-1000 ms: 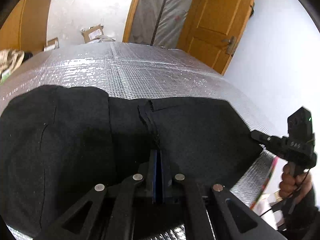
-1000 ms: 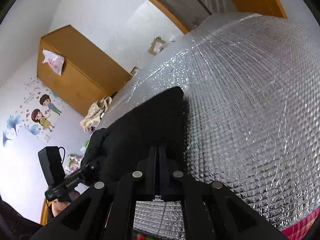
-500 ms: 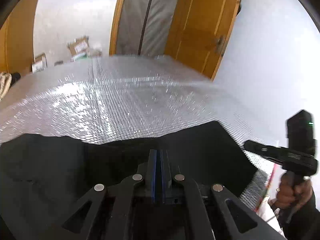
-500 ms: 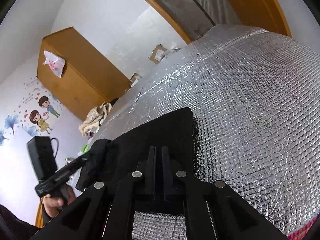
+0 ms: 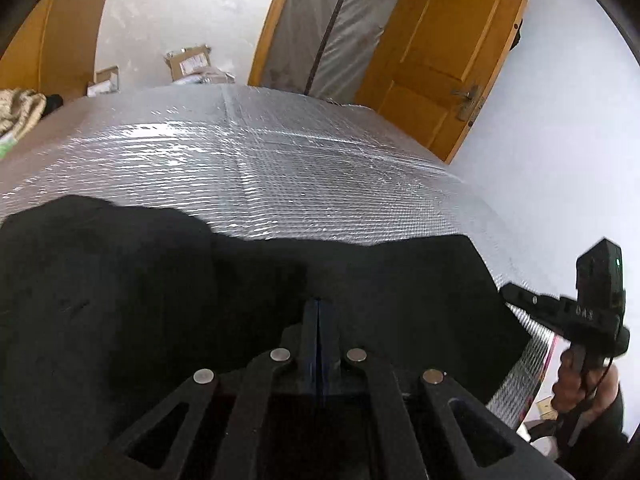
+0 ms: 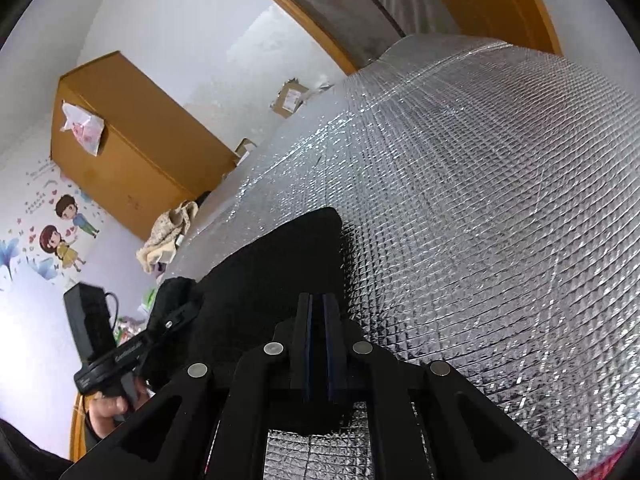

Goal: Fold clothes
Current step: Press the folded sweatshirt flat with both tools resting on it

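A black garment [image 5: 120, 300] lies on the silver foil-covered table [image 5: 280, 168], bunched up at its near left. My left gripper [image 5: 318, 304] is shut, with a fold of the cloth gathered at its tips. In the right wrist view the left gripper [image 6: 180, 314] holds a raised lump of the garment [image 6: 280, 272]. My right gripper [image 6: 316, 298] sits at the garment's right edge; its jaws are opening by a narrow gap, with dark cloth still at the pads. From the left wrist view, the right gripper [image 5: 506, 290] touches that edge.
The foil table [image 6: 480, 200] stretches bare beyond the garment. A wooden door [image 5: 440, 60] and cardboard boxes [image 5: 188, 60] stand behind it. A wooden wardrobe [image 6: 128, 140] and a beige cloth pile [image 6: 168, 232] are at the left. A person's hand [image 5: 572, 376] grips the right handle.
The garment's far edge has been drawn nearer and its middle seam has vanished into a bunch. The left gripper has risen slightly with cloth at its tip. The right gripper has hardly moved.
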Motion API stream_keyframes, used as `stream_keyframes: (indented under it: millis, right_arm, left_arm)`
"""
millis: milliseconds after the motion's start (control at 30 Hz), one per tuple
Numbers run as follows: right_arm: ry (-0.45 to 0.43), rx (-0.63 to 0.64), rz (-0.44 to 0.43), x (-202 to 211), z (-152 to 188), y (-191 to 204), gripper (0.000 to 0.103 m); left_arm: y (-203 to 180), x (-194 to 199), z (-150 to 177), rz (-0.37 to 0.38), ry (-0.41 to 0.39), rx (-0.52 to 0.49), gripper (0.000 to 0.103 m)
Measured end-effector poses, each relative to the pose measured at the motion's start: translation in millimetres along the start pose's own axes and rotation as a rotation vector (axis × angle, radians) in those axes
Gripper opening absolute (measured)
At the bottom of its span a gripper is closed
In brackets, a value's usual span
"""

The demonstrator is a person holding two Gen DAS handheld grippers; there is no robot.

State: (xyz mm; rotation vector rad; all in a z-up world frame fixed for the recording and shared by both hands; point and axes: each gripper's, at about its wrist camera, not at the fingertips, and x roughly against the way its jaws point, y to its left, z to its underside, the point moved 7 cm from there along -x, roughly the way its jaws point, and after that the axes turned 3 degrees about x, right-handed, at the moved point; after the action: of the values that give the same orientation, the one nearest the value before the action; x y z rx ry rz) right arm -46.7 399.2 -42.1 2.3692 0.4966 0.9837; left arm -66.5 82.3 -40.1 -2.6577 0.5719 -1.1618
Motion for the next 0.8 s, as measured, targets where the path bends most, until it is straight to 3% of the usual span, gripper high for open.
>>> stream_keyframes:
  millis: [100,267,433,800]
  right_arm:
    - [-0.001,-0.006,0.013,2.7,-0.6,-4.0,0.028]
    - [-0.008,-0.024,0.003,4.7,-1.8,-5.0,0.037]
    - [0.007,-0.018,0.008,2.1,1.5,-3.4,0.039]
    - [0.097,0.043,0.001,3.4,22.2,5.8,0.04]
  left_arm:
    - [-7.0,21.8,4.7,0.005,-0.045,-0.038,0.002]
    - [-26.7,30.3,14.9,0.068,-0.051,-0.107,0.002]
    - [-25.1,10.4,34.5,0.056,0.037,-0.106,0.002]
    - [-22.7,9.1,38.0,0.056,0.022,-0.122,0.002]
